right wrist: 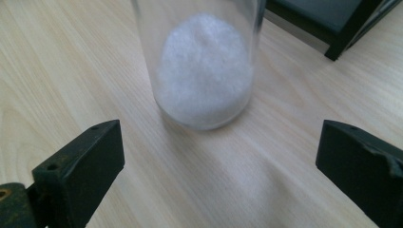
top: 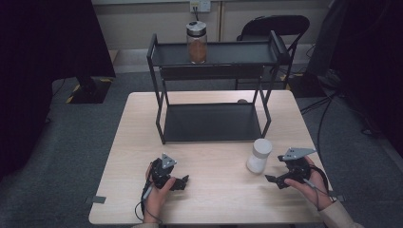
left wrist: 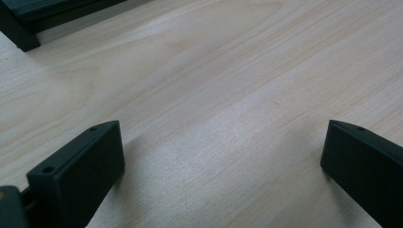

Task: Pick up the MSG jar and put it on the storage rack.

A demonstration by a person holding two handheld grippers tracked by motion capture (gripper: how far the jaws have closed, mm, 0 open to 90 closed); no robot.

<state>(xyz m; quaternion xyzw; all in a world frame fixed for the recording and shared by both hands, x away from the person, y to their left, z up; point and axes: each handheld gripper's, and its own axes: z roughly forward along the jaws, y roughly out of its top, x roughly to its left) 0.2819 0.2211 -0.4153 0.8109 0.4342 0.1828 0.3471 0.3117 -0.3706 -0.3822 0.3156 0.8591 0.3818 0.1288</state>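
Note:
A clear jar of white powder stands upright on the table's right side, in front of the black two-tier rack. My right gripper rests just right of it, open, jaws aimed at the jar, which stands a short way ahead of the jaws and not between them. A second jar with brown contents and a dark lid sits on the rack's top shelf. My left gripper lies low over the table's front middle, open, with bare wood between its jaws.
The rack's lower shelf is bare. A corner of the rack's base shows ahead of the left gripper. A black chair stands behind the table. Cables run across the floor at the right.

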